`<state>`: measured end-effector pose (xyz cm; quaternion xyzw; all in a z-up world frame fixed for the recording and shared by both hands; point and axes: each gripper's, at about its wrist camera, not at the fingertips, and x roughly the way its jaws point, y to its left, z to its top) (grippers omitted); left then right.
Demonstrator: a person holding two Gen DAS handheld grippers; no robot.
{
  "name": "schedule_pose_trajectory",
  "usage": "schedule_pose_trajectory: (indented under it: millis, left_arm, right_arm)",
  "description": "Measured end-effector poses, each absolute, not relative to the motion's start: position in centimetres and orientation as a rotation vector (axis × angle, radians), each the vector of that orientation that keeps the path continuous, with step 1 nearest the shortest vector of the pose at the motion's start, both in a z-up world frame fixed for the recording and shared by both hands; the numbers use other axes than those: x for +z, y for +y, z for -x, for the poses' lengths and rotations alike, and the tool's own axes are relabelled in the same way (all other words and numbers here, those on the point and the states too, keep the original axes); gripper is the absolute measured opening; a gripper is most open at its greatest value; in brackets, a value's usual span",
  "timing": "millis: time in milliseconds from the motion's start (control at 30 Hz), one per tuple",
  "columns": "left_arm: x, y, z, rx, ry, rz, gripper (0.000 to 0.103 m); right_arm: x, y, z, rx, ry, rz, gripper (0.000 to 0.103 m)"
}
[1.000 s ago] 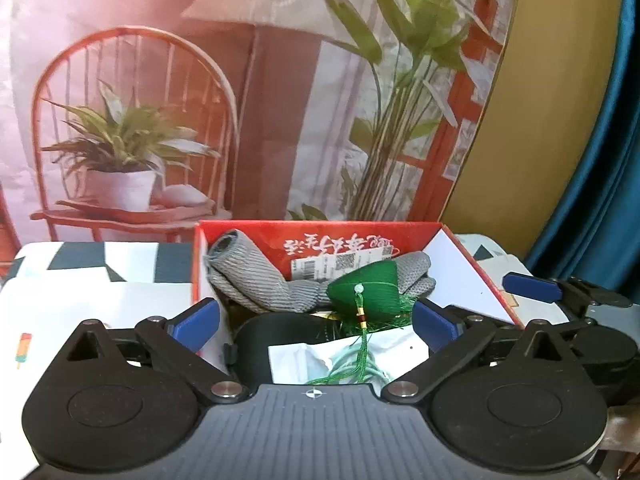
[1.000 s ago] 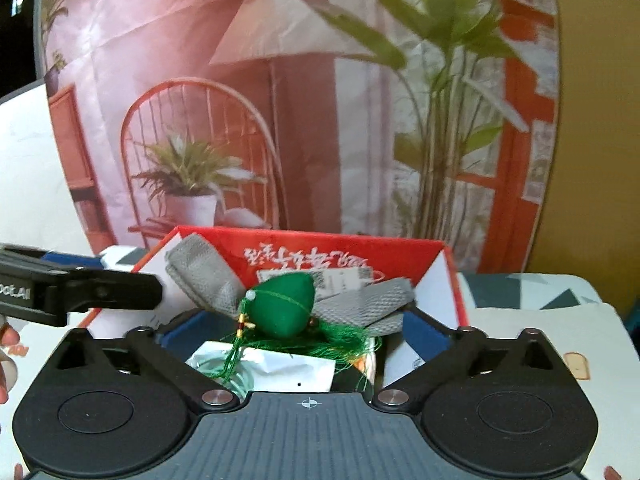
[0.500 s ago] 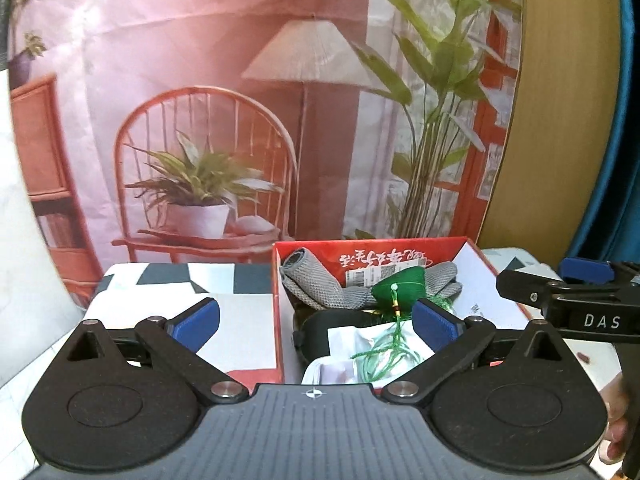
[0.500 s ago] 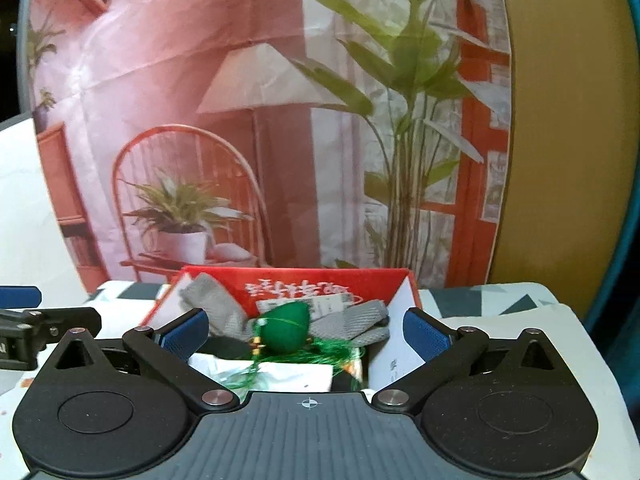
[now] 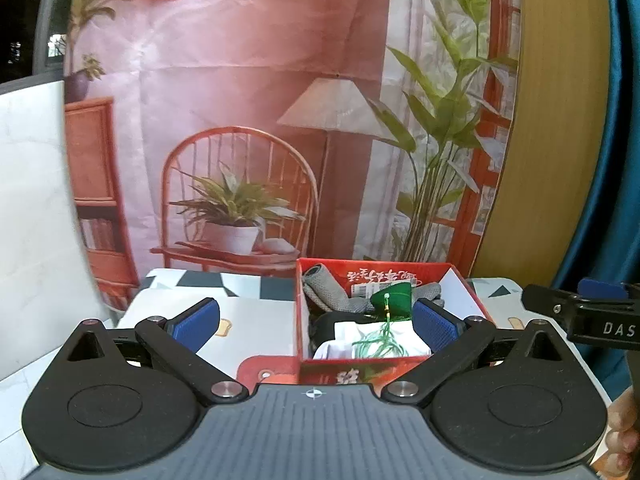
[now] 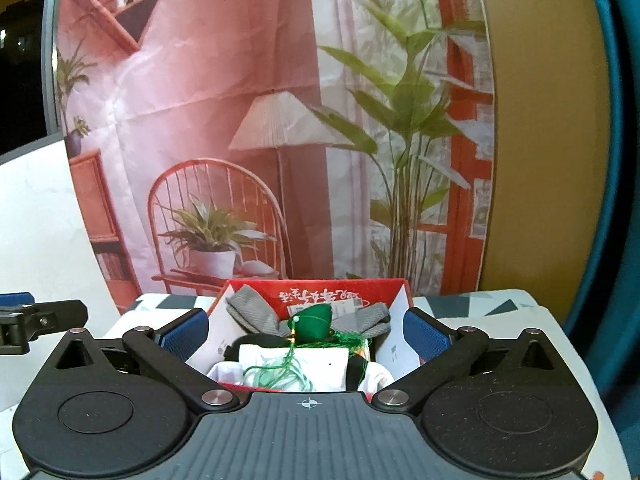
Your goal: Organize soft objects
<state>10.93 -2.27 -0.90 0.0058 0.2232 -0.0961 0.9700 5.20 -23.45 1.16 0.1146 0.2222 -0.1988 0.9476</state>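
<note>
A red cardboard box (image 5: pixel 460 284) (image 6: pixel 398 292) stands on the table and holds soft things: a grey knitted cloth (image 5: pixel 328 296) (image 6: pixel 256 316), a green stuffed ornament with a tassel (image 5: pixel 394 300) (image 6: pixel 314 322), a white packet (image 5: pixel 372 338) (image 6: pixel 320 364) and something black beneath. My left gripper (image 5: pixel 314 322) is open and empty, raised in front of the box's left side. My right gripper (image 6: pixel 306 334) is open and empty, raised in front of the box. The right gripper also shows at the right edge of the left wrist view (image 5: pixel 580 312).
The table (image 5: pixel 248 336) has a white cover with grey triangles and small prints. A printed backdrop (image 5: pixel 280 120) of a chair, lamp and plants hangs behind. A white panel (image 5: pixel 32 220) stands at the left, a blue curtain (image 5: pixel 616 160) at the right.
Both grippers have pulled back and up from the box, which now looks smaller and farther. The things in the box have not moved.
</note>
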Motion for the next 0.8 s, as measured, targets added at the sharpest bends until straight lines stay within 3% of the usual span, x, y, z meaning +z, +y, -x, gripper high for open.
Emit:
schedule_pose_trajectory:
  millis: [800]
  left_arm:
    - [2.1,0.3,-0.2,-0.127,0.358,-0.013,0.103]
  right_arm:
    - [6.0,-17.5,5.5,-0.435,0.366,-0.199,0.103]
